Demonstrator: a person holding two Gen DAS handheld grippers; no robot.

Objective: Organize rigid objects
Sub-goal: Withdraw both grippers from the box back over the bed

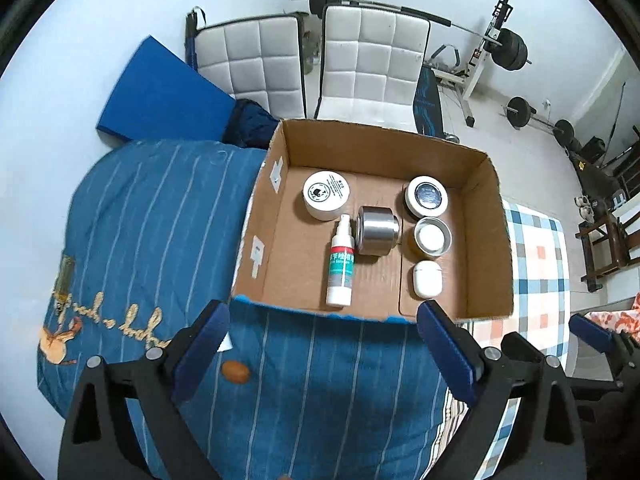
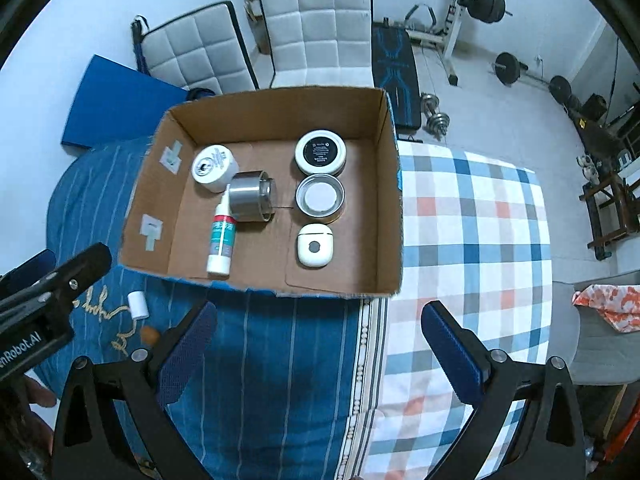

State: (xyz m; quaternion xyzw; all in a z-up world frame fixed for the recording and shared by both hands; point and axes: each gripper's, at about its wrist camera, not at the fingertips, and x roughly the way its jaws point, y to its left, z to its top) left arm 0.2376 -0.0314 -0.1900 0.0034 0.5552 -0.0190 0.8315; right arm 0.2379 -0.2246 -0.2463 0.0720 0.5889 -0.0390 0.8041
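Six items sit in the box (image 1: pixel 480 216), a white cap (image 2: pixel 138 305) and brown object (image 1: pixel 235 371) remain outside, both grippers (image 1: pixel 324 344) (image 2: pixel 316 344) wide and empty.

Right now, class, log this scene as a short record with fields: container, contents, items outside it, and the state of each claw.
container: open cardboard box on the bed
contents: spray bottle lying flat, steel cup on its side, two white jars, open tin, white earbud case
outside: small white cylinder, brown oval piece on the blue quilt
left claw: open, empty
right claw: open, empty
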